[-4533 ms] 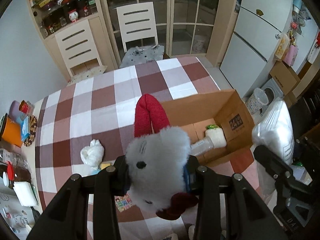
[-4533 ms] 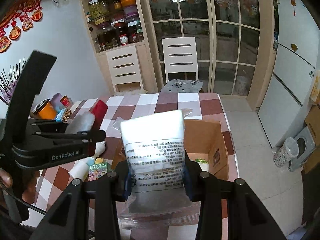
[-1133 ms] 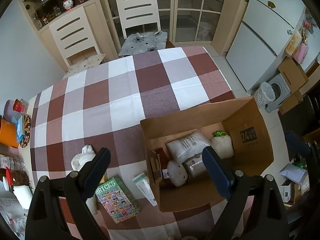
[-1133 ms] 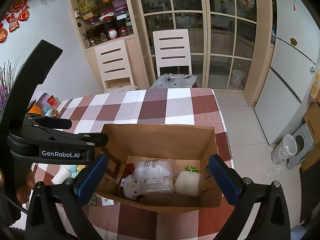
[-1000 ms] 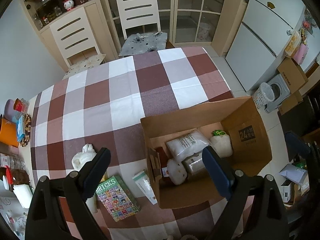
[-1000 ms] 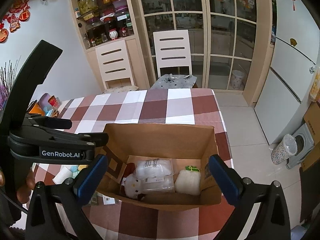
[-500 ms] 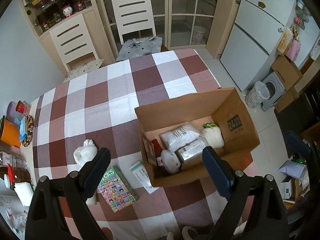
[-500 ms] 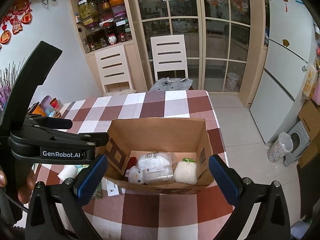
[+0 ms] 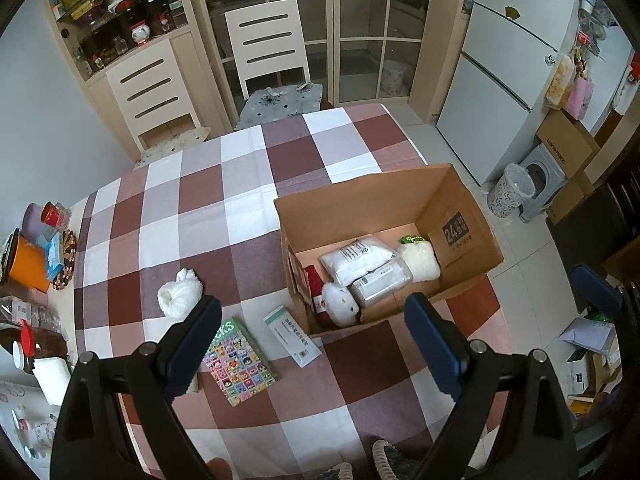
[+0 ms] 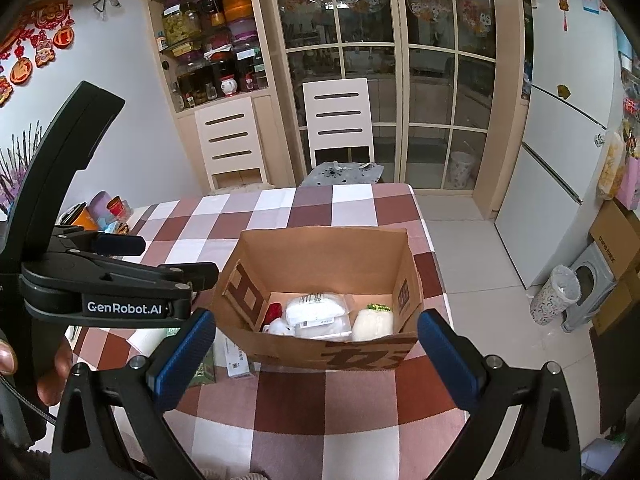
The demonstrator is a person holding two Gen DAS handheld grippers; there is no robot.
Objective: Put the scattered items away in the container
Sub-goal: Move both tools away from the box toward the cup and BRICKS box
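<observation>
An open cardboard box stands at the right edge of the checked table. In it lie a white plush toy with red parts, a white packet, a clear bottle and a white fluffy item with a green chain. On the cloth to the box's left are a white cloth bundle, a BRICKS booklet and a small white-green carton. My left gripper hangs open above the box's near corner, holding nothing. My right gripper is open and held back from the box.
Cups and containers crowd the table's left edge. Two white chairs stand at the far side. A fridge, a patterned bin and cartons are on the floor to the right. A hand holds the left gripper's handle.
The plush toy and the white packet, held several seconds ago, now lie in the box. Over the last second both open grippers drew back and up, so the box looks smaller.
</observation>
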